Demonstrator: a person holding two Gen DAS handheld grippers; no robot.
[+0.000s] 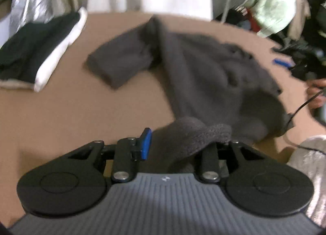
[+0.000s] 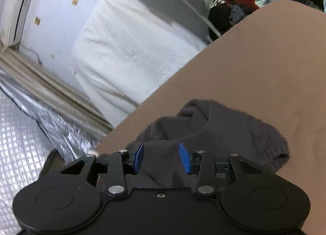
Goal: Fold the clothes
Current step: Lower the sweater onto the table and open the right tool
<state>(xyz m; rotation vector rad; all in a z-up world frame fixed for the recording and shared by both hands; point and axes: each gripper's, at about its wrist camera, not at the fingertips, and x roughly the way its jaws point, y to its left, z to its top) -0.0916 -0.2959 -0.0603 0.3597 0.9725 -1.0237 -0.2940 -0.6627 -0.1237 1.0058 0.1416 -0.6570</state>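
A dark grey fleece garment (image 1: 205, 72) lies spread on the brown table (image 1: 71, 116), one sleeve (image 1: 118, 63) reaching left. My left gripper (image 1: 181, 137) stands open at the garment's near edge. Its left blue pad (image 1: 146, 143) is bare, and a fold of fleece (image 1: 195, 131) drapes over the right finger and hides it. In the right wrist view, my right gripper (image 2: 162, 153) is open, its blue pads (image 2: 139, 156) either side of a bunched part of the grey garment (image 2: 224, 133) near the table edge. Part of that gripper and a hand (image 1: 315, 92) show at the left view's right edge.
A folded stack of dark and white clothes (image 1: 40, 51) sits at the table's far left. A light green garment (image 1: 271, 6) and a heap of dark clothes (image 1: 305, 51) lie beyond the right side. Off the table's far edge are a white bundle (image 2: 132, 47) and silver foil matting (image 2: 20, 143).
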